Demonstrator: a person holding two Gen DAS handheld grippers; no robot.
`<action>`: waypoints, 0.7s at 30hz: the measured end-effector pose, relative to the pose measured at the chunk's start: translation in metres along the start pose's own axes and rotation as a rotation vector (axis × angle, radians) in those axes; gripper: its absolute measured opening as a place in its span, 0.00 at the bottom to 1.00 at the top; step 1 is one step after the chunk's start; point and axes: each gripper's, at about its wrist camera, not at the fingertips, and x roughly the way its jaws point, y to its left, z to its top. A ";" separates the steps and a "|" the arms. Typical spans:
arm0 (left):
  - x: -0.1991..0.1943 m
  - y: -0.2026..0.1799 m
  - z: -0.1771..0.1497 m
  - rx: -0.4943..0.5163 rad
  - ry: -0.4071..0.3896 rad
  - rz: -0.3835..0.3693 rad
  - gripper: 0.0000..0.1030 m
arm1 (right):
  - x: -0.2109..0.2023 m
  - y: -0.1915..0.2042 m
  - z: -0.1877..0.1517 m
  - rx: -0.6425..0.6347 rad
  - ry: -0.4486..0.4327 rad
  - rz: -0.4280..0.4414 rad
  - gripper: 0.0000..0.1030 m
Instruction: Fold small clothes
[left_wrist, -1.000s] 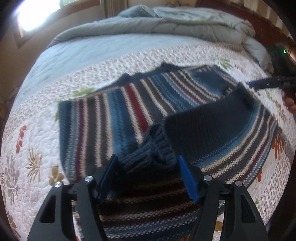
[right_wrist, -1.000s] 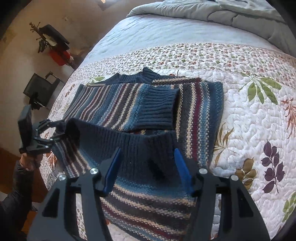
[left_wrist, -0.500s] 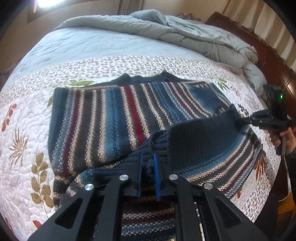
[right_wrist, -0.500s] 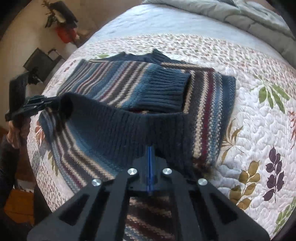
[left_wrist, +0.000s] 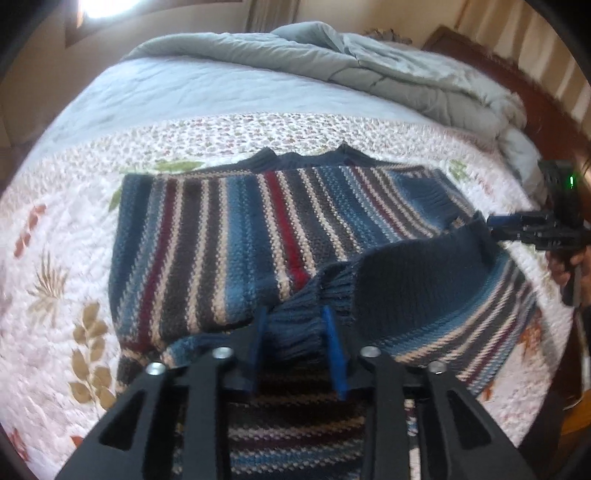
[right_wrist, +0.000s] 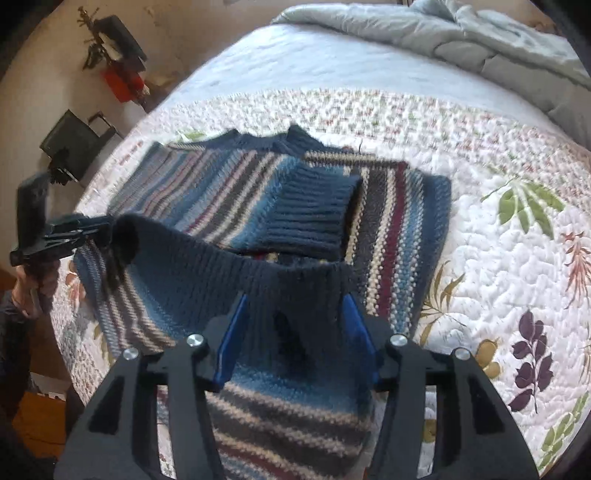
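Sweater (left_wrist: 229, 236) near hem hidden behind claws; quilt (right_wrist: 498, 258) blurred.

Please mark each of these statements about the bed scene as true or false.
1. The sweater is knitted in stripes. True.
2. The sweater lies on a bare wooden table. False: it lies on a floral quilt.
3. A grey duvet is bunched up beyond the quilt. True.
4. The sweater's sleeve is spread straight out to the side. False: it is folded across the body, with its ribbed cuff resting on the stripes.
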 end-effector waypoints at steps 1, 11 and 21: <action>0.004 -0.003 0.001 0.017 0.010 0.011 0.40 | 0.007 0.000 0.001 -0.006 0.014 -0.009 0.53; 0.020 -0.010 -0.004 0.010 0.024 -0.023 0.11 | 0.010 0.012 -0.009 -0.055 0.006 0.004 0.12; -0.024 -0.004 -0.002 -0.040 -0.081 -0.073 0.07 | -0.058 0.024 -0.012 -0.065 -0.131 0.081 0.11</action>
